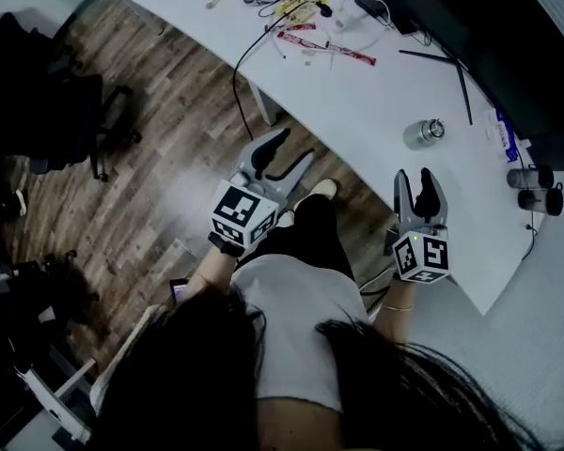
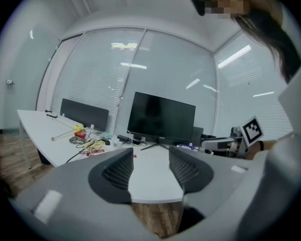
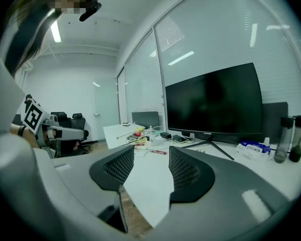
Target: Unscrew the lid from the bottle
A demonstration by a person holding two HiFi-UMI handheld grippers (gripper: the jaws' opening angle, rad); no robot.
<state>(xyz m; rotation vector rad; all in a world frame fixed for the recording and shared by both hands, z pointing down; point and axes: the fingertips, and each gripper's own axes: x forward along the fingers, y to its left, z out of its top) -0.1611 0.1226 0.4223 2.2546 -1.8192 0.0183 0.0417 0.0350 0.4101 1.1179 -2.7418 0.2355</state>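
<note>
Head view looks steeply down on the table [image 1: 357,111]; both gripper views face its monitor [image 2: 160,117].

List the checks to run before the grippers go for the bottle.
1. Left gripper open, nothing between its jaws: ok.
2. Right gripper open, nothing between its jaws: ok.
3. Silver bottle in sight on the table, with bare table around it: ok.
4. Lid tight or loose: cannot tell.
5. A gripper on the silver bottle: not ok. In the head view both are short of it, at the table's near edge.
6. Right target: cannot tell. Two dark bottles also stand farther right.
</note>
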